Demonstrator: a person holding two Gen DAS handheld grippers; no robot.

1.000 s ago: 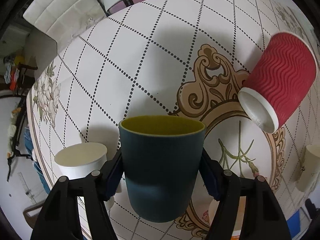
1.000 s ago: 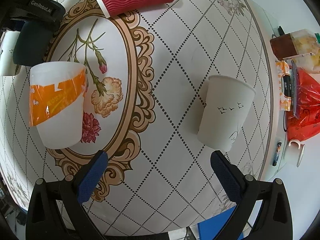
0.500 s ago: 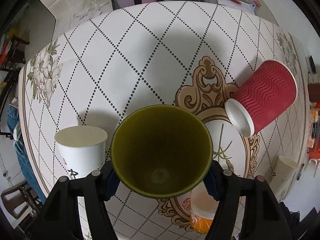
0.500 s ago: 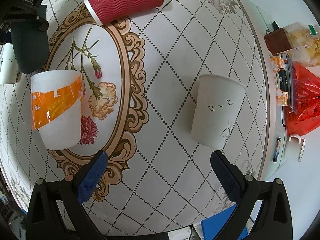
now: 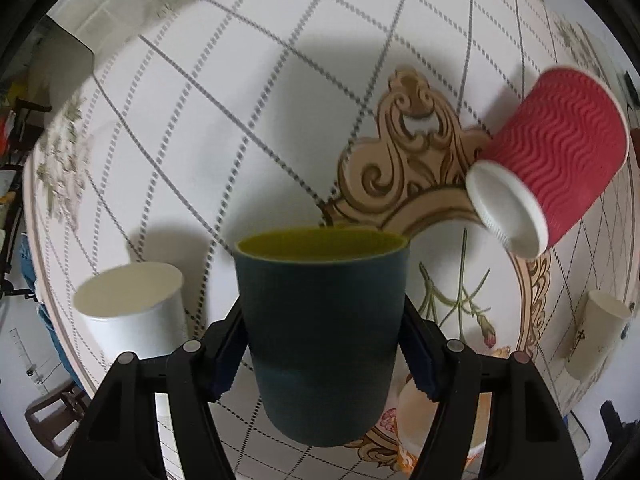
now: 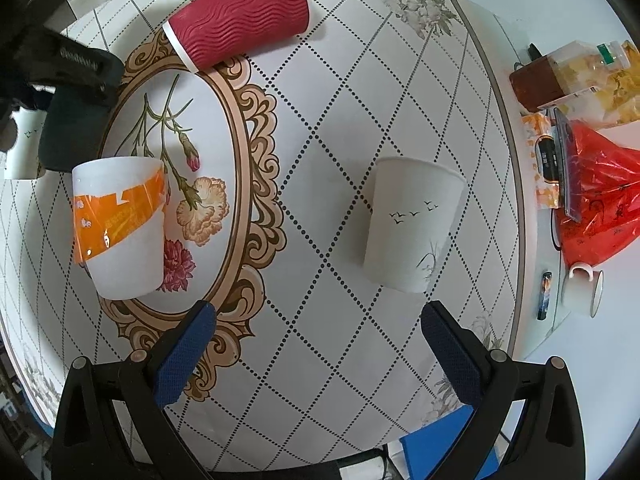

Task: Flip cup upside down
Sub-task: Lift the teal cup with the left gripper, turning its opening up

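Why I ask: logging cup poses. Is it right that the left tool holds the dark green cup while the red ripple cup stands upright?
Not quite. The left tool does hold the dark green cup, but the red ripple cup lies on its side, as the right wrist view shows.

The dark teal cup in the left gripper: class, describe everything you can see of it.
The dark teal cup has a matte, finely ribbed outside and a yellow-green inside showing at its rim. It tapers toward a rounded base and looks like plastic or coated paper. It is mouth-up, so not yet flipped. The left gripper clamps it by the sides, one blue pad on each. Its base looks lifted off the table, though this cannot be confirmed.
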